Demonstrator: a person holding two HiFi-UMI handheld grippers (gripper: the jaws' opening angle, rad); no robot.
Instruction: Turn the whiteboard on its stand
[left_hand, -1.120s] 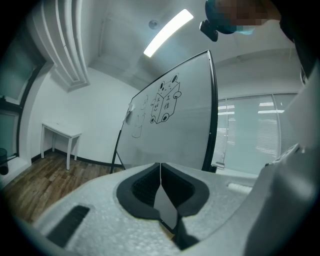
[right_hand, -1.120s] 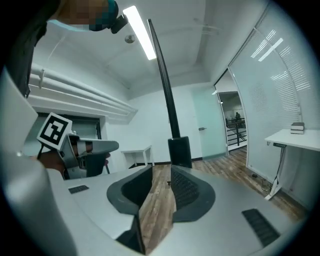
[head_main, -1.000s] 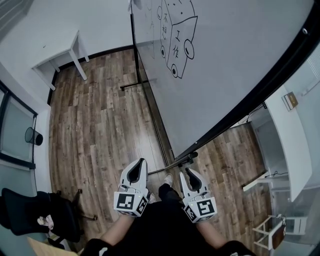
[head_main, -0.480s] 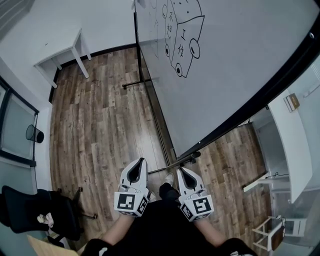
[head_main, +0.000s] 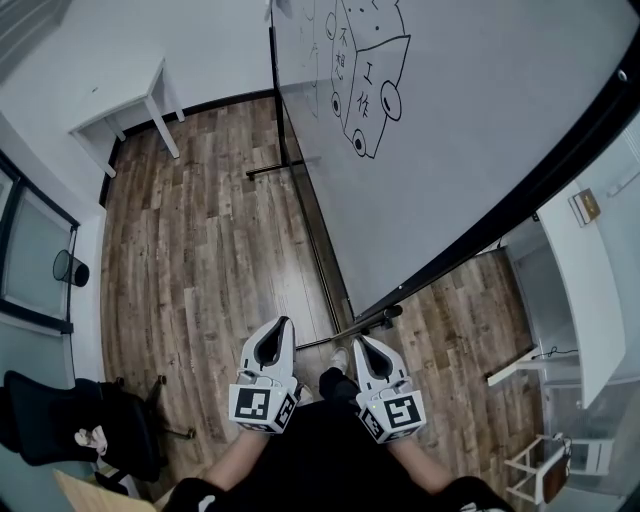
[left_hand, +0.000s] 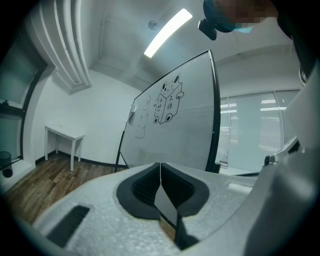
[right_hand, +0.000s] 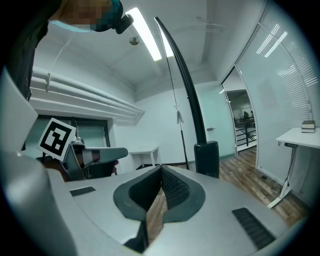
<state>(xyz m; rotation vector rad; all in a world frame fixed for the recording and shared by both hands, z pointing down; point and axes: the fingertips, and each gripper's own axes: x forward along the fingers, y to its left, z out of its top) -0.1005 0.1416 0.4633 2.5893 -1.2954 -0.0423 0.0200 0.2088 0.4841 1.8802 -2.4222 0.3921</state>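
The whiteboard (head_main: 450, 130) is a large white panel in a black frame, tilted over in front of me, with a black drawing of a box on wheels (head_main: 365, 85). Its stand has an upright (head_main: 278, 90) at the far end and a foot bar (head_main: 345, 330) on the floor near me. Both grippers hang low by my body, apart from the board. My left gripper (head_main: 270, 335) is shut on nothing. The right gripper (head_main: 365, 350) is also shut and empty. The board (left_hand: 175, 130) stands beyond the left gripper (left_hand: 160, 167). Past the right gripper (right_hand: 161, 170) its black frame edge (right_hand: 187, 95) rises.
A white table (head_main: 130, 105) stands against the far left wall. A black bin (head_main: 70, 268) and a black office chair (head_main: 70, 420) are at the left. At the right there is a white desk (head_main: 580, 290) by a glass wall. The floor is wood.
The right gripper's jaws have closed and it has drawn slightly left, away from the stand's foot. The left gripper has stayed put.
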